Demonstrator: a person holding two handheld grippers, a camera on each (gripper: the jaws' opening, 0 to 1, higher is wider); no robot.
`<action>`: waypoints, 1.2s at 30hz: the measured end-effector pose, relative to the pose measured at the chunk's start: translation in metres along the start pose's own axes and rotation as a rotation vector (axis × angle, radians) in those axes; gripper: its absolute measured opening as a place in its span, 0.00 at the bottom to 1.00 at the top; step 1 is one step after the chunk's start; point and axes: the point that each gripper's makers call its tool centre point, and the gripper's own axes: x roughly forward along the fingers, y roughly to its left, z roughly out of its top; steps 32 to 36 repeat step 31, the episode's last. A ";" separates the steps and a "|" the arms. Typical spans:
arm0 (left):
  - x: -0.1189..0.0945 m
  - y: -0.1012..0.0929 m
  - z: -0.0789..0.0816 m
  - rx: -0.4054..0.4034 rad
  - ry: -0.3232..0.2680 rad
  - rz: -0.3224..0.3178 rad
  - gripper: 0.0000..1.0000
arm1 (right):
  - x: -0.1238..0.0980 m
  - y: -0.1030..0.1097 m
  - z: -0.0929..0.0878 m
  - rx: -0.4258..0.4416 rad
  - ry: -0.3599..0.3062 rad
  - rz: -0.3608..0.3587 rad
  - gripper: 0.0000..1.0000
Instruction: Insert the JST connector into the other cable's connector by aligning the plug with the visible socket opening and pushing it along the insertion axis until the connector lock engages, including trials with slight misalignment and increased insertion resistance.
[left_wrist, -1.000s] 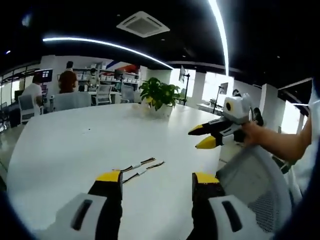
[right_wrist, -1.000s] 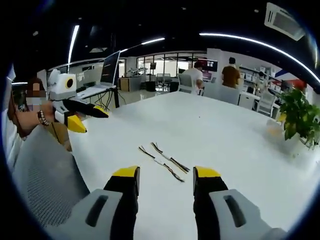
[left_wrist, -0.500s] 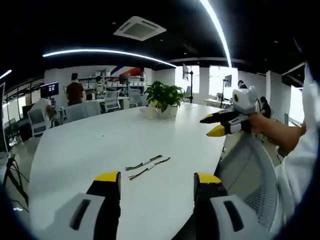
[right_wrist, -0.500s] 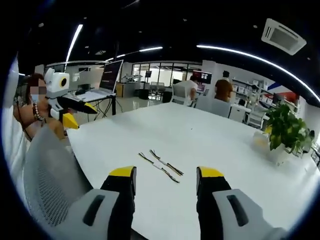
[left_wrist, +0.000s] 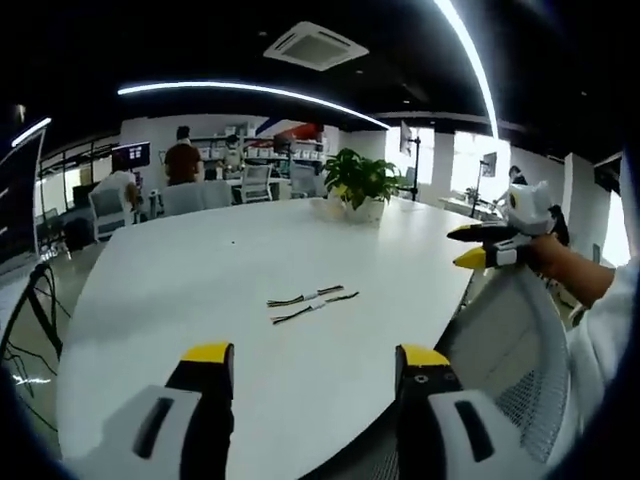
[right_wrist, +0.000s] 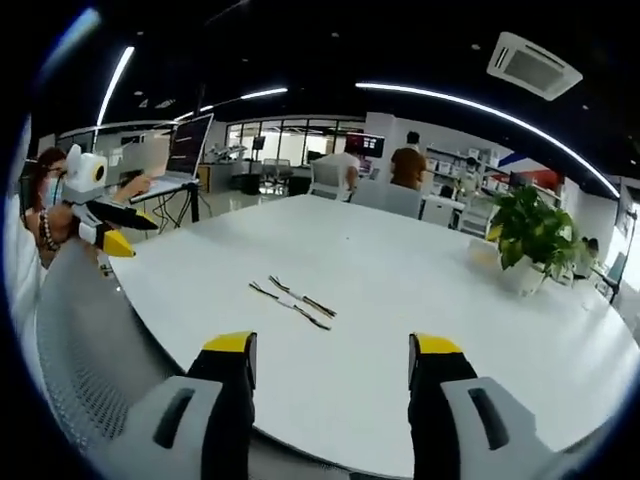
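Over the last second both grippers have drawn back from the white table (left_wrist: 150, 300), so its near edge and the mesh back of a chair (right_wrist: 80, 350) now show below the jaws where a second ago only tabletop lay. The two JST cables (left_wrist: 310, 303) lie side by side and loose on the table, ahead of and between the left gripper (left_wrist: 312, 362) jaws and well apart from them; in the right gripper view the same cables (right_wrist: 291, 300) sit ahead of the right gripper (right_wrist: 333, 352), slightly toward its left jaw. Both pairs of jaws stand wide open with nothing between them. The left gripper also appears at the left of the right gripper view, raised in the person's hand beyond the chair, its yellow-tipped jaws empty. A potted plant (left_wrist: 357, 185) stands far beyond the cables. Judged from this, no plug or socket has been picked up yet and the pull-back moves away from the work; both grippers must come forward to the cables before any alignment can begin.
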 end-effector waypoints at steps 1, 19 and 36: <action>-0.001 0.002 -0.003 0.013 0.011 0.018 0.69 | 0.001 0.000 -0.003 0.014 0.008 0.004 0.61; 0.008 0.005 -0.038 -0.167 0.035 -0.026 0.76 | 0.014 0.003 -0.018 0.025 0.030 0.006 0.59; 0.008 0.004 -0.037 -0.194 0.018 -0.029 0.82 | 0.022 0.006 -0.028 0.243 0.018 0.045 0.55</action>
